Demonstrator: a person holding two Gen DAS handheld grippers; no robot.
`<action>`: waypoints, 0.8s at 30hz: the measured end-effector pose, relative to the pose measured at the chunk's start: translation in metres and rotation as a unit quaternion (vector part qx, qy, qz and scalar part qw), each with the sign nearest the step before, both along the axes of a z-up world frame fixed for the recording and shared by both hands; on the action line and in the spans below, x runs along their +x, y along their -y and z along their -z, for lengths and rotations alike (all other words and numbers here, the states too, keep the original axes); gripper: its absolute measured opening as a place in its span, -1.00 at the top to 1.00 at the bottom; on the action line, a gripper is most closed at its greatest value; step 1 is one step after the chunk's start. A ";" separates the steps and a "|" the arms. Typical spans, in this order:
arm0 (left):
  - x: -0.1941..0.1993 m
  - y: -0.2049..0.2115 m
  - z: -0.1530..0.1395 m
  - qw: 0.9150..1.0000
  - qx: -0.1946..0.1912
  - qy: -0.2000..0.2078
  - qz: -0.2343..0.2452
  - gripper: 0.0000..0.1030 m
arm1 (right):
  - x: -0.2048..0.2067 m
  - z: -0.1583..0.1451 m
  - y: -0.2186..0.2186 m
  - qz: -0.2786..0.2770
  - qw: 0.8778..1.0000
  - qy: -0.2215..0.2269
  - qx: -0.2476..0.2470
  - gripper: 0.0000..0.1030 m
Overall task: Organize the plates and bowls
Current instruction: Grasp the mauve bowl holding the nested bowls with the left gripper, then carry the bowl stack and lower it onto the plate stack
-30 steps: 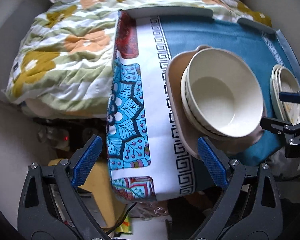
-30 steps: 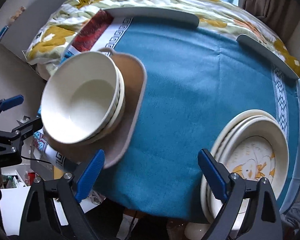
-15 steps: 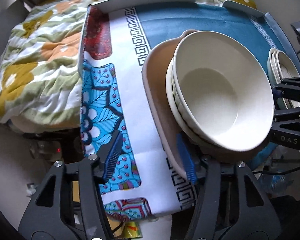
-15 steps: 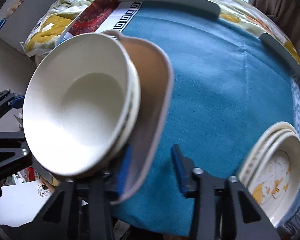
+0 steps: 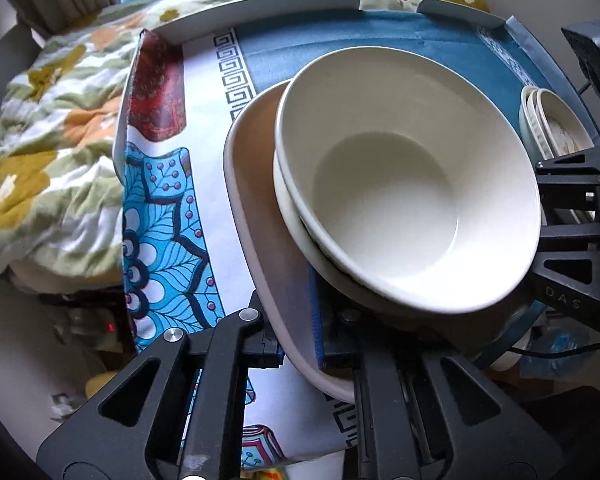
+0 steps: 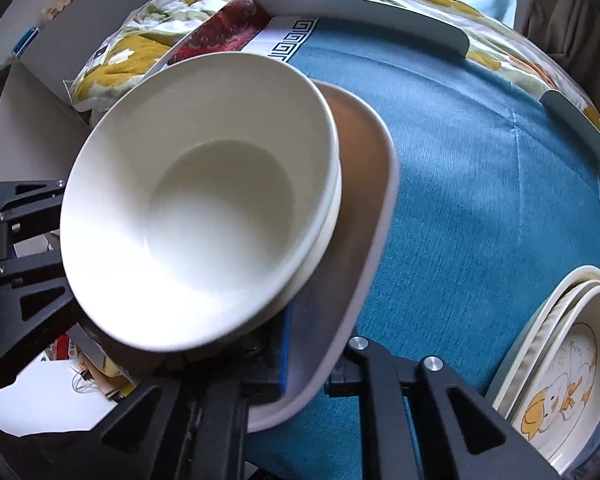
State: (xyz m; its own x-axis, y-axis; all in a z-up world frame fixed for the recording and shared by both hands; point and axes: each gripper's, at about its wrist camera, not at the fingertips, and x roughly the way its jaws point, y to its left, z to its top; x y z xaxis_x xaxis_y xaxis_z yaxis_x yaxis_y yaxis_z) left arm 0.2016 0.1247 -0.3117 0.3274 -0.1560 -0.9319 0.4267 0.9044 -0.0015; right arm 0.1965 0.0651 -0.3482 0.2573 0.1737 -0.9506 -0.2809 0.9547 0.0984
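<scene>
Left gripper: clamped on tan tray rim, just closed | Right gripper: clamped on opposite rim, just closed | Stacked white bowls: on tray, above blue cloth

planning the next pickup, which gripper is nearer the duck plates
Right. The right gripper clamps the tray edge facing the duck plates; the left gripper clamps its far edge.
</scene>
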 end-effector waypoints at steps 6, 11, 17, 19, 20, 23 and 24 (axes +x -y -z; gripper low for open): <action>0.003 0.004 -0.011 1.000 0.007 0.021 0.010 0.84 | -0.001 -0.008 0.006 0.010 1.000 0.017 0.000 0.78; 0.006 0.013 -0.035 0.999 0.008 0.036 0.018 0.84 | -0.005 -0.025 0.019 0.020 0.999 0.030 0.002 0.78; 0.000 0.045 -0.077 0.997 0.000 0.064 0.030 0.84 | -0.020 -0.059 0.054 0.035 0.999 0.036 0.012 0.78; -0.006 0.064 -0.089 0.997 -0.001 0.072 0.036 0.84 | -0.029 -0.072 0.074 0.038 0.998 0.043 0.012 0.78; -0.009 0.074 -0.094 0.996 -0.002 0.075 0.039 0.84 | -0.032 -0.076 0.079 0.040 0.998 0.045 0.010 0.78; -0.021 0.108 -0.107 0.995 -0.008 0.084 0.046 0.84 | -0.046 -0.090 0.109 0.043 0.998 0.054 0.002 0.78; -0.024 0.120 -0.111 0.995 -0.012 0.084 0.044 0.84 | -0.052 -0.095 0.124 0.043 0.998 0.055 0.001 0.78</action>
State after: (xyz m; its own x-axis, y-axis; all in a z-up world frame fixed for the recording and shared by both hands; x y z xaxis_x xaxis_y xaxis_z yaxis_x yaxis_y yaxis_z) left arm 0.1780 0.0049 -0.2010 0.4626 -0.2120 -0.8609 0.5009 0.8636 0.0565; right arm 0.1447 -0.0585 -0.2536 0.3741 0.1475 -0.9156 -0.2065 0.9757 0.0728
